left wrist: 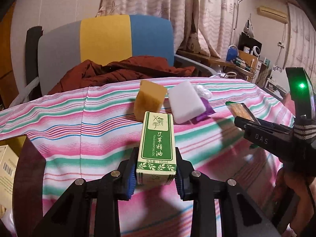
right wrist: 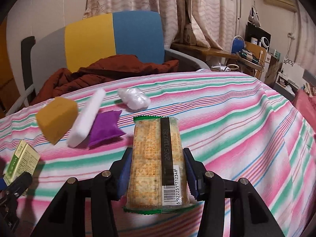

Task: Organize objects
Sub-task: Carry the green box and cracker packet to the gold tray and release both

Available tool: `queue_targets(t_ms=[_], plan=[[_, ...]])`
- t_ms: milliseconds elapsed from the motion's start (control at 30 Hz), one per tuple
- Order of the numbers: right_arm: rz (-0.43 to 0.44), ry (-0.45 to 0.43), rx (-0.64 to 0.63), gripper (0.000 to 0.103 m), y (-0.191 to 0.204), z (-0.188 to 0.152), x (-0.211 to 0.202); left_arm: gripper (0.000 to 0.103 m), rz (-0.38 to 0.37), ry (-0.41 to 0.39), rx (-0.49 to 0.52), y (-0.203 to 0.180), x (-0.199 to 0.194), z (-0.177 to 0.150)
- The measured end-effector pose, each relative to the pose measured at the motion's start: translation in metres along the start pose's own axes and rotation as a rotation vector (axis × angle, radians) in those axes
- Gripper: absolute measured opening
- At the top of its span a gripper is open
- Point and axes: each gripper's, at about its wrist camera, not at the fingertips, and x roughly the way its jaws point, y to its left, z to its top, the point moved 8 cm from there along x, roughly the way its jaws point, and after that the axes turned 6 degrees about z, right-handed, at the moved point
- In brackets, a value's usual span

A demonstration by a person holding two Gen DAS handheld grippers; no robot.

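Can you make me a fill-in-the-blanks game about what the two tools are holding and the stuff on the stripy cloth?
1. The left tool grips a small box that is cream and ____.
2. The right tool grips a ____ packet with a barcode on its wrapper.
3. On the striped cloth, the white sponge lies between the yellow block and a ____ pouch.

Missing words: green; cracker; purple

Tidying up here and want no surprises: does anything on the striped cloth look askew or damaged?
Nothing looks damaged or spilled. The white sponge leans tilted on the purple pouch instead of lying flat, beside the yellow block.
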Motion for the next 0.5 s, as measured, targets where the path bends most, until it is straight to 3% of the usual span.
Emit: queue_targets(t_ms=[267, 500], plan=[[0.057, 0.001, 0.062, 0.050, 0.006, -0.025, -0.025, 0.032, -0.011, -0.020, -0.045, 0.009, -0.023, -0.012], [0.180, 0.020, 0.113, 0.050, 0.029, -0.052, -0.055, 0.032, -0.055, -0.046, -0.074, 0.013, -0.058, -0.020]])
